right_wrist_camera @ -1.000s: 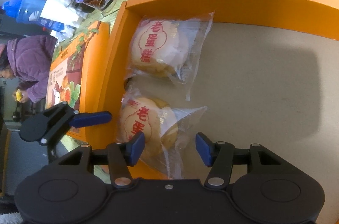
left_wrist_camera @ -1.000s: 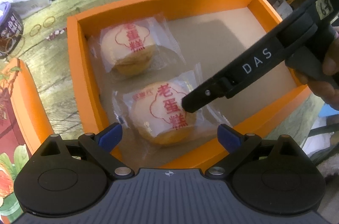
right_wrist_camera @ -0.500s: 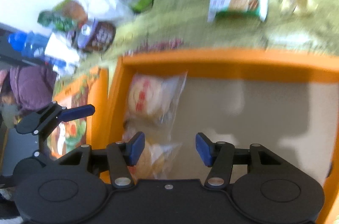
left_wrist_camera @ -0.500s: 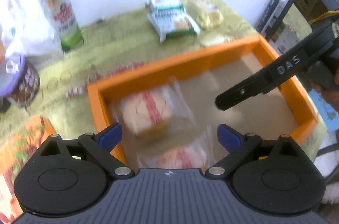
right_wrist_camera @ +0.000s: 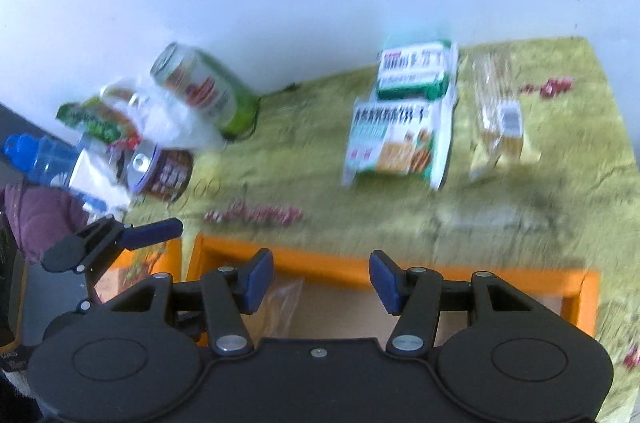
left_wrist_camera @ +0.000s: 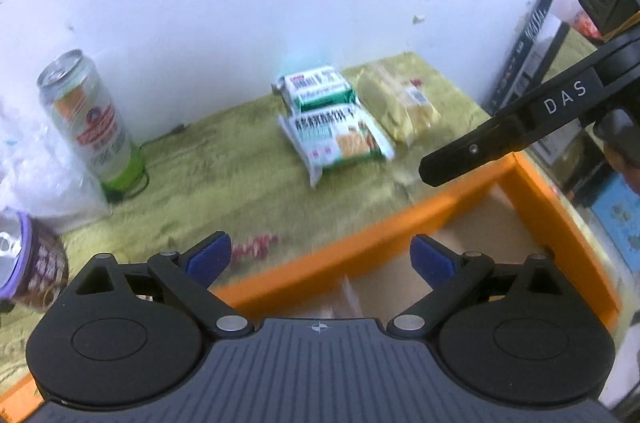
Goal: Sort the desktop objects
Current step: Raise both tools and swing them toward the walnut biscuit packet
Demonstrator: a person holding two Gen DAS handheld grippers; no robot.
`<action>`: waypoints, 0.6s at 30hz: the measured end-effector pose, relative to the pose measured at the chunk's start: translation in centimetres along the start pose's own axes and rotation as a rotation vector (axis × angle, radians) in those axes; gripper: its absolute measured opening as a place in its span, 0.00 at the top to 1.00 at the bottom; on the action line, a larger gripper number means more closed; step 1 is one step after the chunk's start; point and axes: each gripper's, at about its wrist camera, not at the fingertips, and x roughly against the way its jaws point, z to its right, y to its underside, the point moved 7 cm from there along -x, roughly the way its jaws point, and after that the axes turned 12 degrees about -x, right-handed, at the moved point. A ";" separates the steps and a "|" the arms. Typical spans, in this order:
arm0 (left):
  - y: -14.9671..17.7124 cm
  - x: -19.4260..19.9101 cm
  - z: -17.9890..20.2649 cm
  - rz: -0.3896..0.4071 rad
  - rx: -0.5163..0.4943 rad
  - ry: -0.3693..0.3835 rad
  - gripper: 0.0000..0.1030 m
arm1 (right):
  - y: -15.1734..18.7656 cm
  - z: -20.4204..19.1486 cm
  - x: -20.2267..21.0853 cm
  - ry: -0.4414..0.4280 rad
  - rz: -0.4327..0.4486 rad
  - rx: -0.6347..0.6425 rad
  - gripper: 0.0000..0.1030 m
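Both grippers hover over the orange box point(left_wrist_camera: 360, 247), pointing past its far wall. My left gripper point(left_wrist_camera: 320, 259) is open with nothing between its blue pads. My right gripper point(right_wrist_camera: 322, 279) is open too, narrower, and empty. One finger point(left_wrist_camera: 500, 139) of the right gripper crosses the left wrist view at the right. A corner of a clear cake wrapper point(right_wrist_camera: 284, 299) shows inside the box point(right_wrist_camera: 320, 263). Beyond the box lie two green-and-white cracker packs point(right_wrist_camera: 396, 147) point(left_wrist_camera: 336, 139) and a yellow snack bag point(right_wrist_camera: 500, 127) point(left_wrist_camera: 400, 103).
A tall beer can point(left_wrist_camera: 92, 123) stands by the wall at the left, and a purple-rimmed can point(right_wrist_camera: 160, 173), plastic bags and a blue bottle point(right_wrist_camera: 40, 155) sit nearby. An orange printed lid point(right_wrist_camera: 144, 263) lies left of the box. A person's purple sleeve point(right_wrist_camera: 36, 219) is at far left.
Both grippers rose and tilted up, away from the two wrapped cakes in the box. The views now take in the far table and the wall. Neither jaw gap changed.
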 end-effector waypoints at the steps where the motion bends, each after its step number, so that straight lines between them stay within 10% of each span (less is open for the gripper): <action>1: -0.5 -0.5 -0.1 0.008 -0.001 0.001 0.06 | -0.6 0.1 -0.1 0.002 0.007 -0.001 0.49; 18: -5.3 -10.2 -0.9 0.050 0.036 0.077 0.06 | -8.4 2.3 -6.2 0.041 0.051 -0.075 0.40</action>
